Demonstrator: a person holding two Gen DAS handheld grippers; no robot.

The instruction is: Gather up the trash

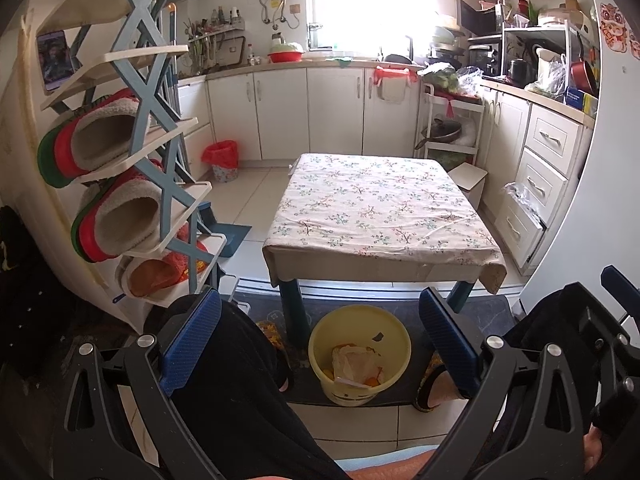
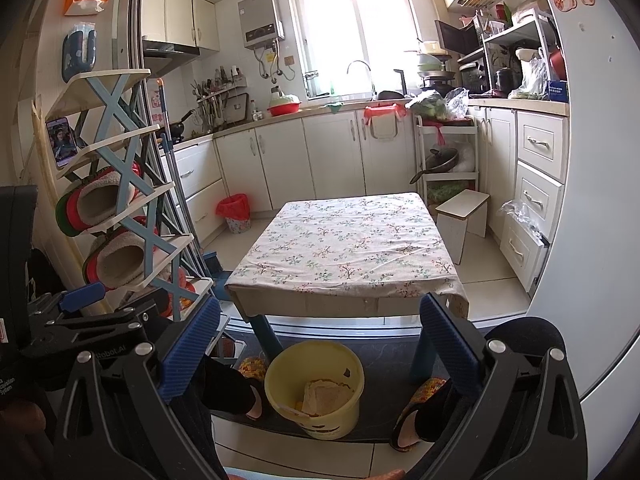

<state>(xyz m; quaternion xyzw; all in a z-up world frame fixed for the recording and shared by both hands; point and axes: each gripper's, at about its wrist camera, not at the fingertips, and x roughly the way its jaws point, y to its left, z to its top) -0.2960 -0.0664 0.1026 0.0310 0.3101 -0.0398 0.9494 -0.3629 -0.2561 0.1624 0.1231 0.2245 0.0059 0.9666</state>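
Observation:
A yellow bin (image 1: 394, 336) stands on the dark mat in front of the low table, between the person's feet. It holds crumpled paper and orange scraps (image 1: 356, 364). It also shows in the right wrist view (image 2: 280, 368) with the trash (image 2: 326, 396) inside. My left gripper (image 1: 320, 336) is open and empty, held above the bin. My right gripper (image 2: 320, 340) is open and empty, also above the bin. The table (image 1: 380, 208) with a floral cloth carries nothing; it also shows in the right wrist view (image 2: 344, 248).
A shoe rack with slippers (image 1: 120, 184) stands at the left. A small red-lined bin (image 1: 222, 160) sits by the cabinets. A white stool (image 2: 464, 216) and an open drawer (image 2: 520, 240) are at the right. The person's legs (image 1: 240, 380) flank the yellow bin.

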